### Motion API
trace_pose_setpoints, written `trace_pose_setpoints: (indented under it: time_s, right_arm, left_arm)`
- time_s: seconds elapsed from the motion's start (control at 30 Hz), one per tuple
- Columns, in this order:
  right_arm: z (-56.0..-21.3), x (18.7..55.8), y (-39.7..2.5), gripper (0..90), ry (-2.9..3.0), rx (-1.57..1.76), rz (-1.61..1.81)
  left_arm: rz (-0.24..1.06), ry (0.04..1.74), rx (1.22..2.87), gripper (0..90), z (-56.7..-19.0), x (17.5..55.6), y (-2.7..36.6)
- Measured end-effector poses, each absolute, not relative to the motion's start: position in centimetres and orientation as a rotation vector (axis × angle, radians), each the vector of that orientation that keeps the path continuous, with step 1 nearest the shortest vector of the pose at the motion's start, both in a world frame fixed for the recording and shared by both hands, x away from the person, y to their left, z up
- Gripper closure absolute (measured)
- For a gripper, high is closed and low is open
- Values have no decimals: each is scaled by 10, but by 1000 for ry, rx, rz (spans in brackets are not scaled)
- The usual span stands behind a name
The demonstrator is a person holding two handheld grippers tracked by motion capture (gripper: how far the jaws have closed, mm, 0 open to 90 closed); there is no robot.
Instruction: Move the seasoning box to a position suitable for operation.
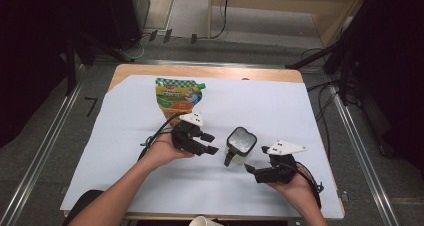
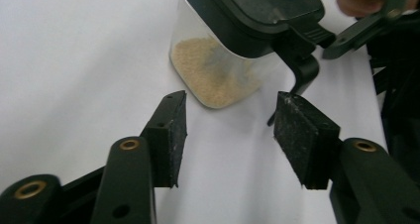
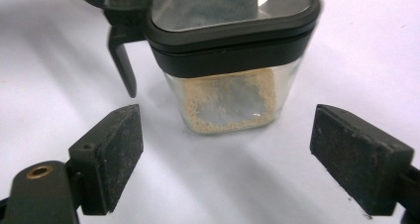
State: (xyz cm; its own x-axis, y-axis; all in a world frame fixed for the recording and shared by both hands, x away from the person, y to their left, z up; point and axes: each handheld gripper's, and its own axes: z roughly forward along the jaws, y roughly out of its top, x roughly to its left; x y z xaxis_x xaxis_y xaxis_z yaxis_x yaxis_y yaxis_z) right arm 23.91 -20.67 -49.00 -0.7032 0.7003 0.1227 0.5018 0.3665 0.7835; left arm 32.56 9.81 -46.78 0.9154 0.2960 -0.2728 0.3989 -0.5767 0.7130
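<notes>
Left gripper [image 1: 209, 144]: jaws wide apart, empty, aimed at the jar from its left.
Right gripper [image 1: 251, 167]: jaws spread, empty, just short of the jar.
Jar [image 1: 240, 146]: upright mid-table on the white sheet [image 1: 300, 116], black lid, beige granules.
Pouch [image 1: 176, 100]: flat near far edge; print unreadable.

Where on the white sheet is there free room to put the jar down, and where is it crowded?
The white sheet is bare along its left edge and near corner, left of the forearm. It is also bare at the far right, beyond the jar. It is crowded in the middle, where the left tongs and the right tongs close in on the jar, with the pouch just behind.
</notes>
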Motion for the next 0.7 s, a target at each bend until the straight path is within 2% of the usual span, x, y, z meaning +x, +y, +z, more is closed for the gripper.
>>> trace_pose_setpoints:
  time_s: [0.07, 0.1, 0.13, 0.17, 0.23, 0.27, 0.33, 0.37, 0.43, 0.53, 0.57, 0.63, 0.7]
  right_arm:
    - [-487, 236, -212, 193, 2376, 1086, 1274]
    - [-486, 236, -214, 270, 2376, 1094, 1286]
    - [-485, 236, -217, 345, 2389, 1108, 1294]
    - [-484, 236, -219, 385, 2396, 1105, 1285]
    - [-480, 235, -221, 450, 2380, 1096, 1272]
    - [-480, 235, -221, 450, 2380, 1096, 1272]
    - [-479, 237, -223, 560, 2355, 1135, 1290]
    - [-480, 239, -224, 637, 2344, 1187, 1291]
    - [-480, 239, -224, 656, 2342, 1203, 1287]
    - [-480, 239, -224, 792, 2324, 1237, 1269]
    - [-480, 238, -223, 862, 2317, 1252, 1265]
    - [-480, 239, -221, 900, 2315, 1263, 1276]
    - [-479, 240, -218, 900, 2307, 1266, 1308]
  left_arm:
    - [-160, 502, 2233, 503, -467, 328, 97]
    - [-155, 492, 2231, 520, -467, 328, 97]
    - [-143, 484, 2236, 579, -466, 328, 97]
    - [-129, 469, 2241, 604, -466, 328, 95]
    - [-129, 475, 2258, 655, -467, 329, 92]
    - [-129, 475, 2258, 664, -467, 329, 92]
    - [-146, 480, 2267, 678, -469, 332, 87]
    - [-146, 485, 2277, 713, -469, 335, 81]
    - [-136, 483, 2273, 731, -468, 335, 77]
    - [-120, 475, 2284, 861, -465, 334, 72]
    - [-104, 483, 2282, 900, -463, 333, 70]
    - [-113, 488, 2277, 900, -460, 335, 69]
    - [-91, 488, 2283, 900, -459, 338, 67]
